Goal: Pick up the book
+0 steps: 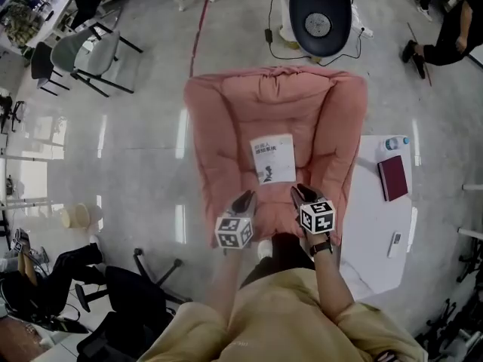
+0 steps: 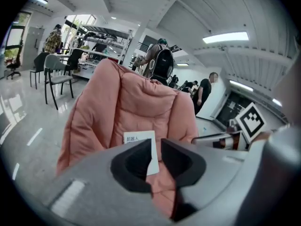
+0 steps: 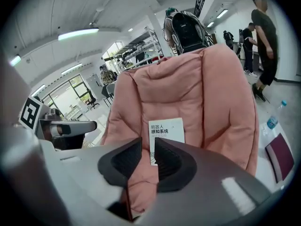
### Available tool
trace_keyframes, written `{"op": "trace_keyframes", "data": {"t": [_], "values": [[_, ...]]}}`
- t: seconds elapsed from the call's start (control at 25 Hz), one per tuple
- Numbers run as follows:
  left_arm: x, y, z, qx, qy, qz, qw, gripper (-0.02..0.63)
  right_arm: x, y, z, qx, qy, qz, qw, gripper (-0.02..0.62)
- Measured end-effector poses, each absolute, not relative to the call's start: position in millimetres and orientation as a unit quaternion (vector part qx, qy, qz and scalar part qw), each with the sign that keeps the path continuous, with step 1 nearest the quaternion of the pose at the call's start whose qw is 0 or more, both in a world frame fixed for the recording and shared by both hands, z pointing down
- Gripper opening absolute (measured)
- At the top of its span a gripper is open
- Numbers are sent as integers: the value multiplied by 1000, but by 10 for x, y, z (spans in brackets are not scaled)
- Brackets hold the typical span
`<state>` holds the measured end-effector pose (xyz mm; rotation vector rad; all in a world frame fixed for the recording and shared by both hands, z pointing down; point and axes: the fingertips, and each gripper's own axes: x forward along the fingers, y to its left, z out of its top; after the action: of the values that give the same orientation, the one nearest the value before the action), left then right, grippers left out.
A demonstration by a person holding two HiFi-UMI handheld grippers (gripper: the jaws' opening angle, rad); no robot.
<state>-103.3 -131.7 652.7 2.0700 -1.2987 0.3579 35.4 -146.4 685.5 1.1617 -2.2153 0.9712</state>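
Left claw (image 1: 246, 199), right claw (image 1: 301, 193) parted, empty, book (image 1: 273, 158) flat on armchair (image 1: 226, 111), long axis toward backrest

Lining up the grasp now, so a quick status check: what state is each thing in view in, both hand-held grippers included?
white book: closed, lying flat, cover up, on the pink armchair, untouched.
left hand-held gripper: jaws slightly apart, nothing between them.
right hand-held gripper: jaws slightly apart, nothing between them.
maroon notebook: closed, flat on the white side table.
water bottle: upright, capped.
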Motion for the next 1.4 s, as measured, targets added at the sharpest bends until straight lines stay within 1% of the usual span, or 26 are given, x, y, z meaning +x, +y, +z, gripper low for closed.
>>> {"op": "trace_keyframes", "data": {"t": [0.24, 0.36, 0.6, 0.72, 1.0, 1.4], "values": [[-915, -1597, 7200, 778, -478, 164, 373, 106, 503, -1720, 7529, 416, -788, 397, 223, 116], [-900, -1699, 7615, 761, -474, 180, 405, 126, 567, -1857, 7951, 413, -772, 425, 229, 177], [-874, -1869, 8278, 734, -473, 184, 451, 176, 619, -1997, 8682, 407, -751, 457, 247, 222], [-826, -1967, 8599, 728, -467, 192, 463, 201, 626, -2027, 9021, 395, -750, 460, 265, 224], [-747, -2069, 9296, 712, -464, 214, 482, 230, 589, -2142, 9599, 377, -755, 454, 284, 239], [-746, -2247, 9818, 705, -478, 226, 473, 235, 582, -2291, 10081, 374, -764, 422, 314, 267]]}}
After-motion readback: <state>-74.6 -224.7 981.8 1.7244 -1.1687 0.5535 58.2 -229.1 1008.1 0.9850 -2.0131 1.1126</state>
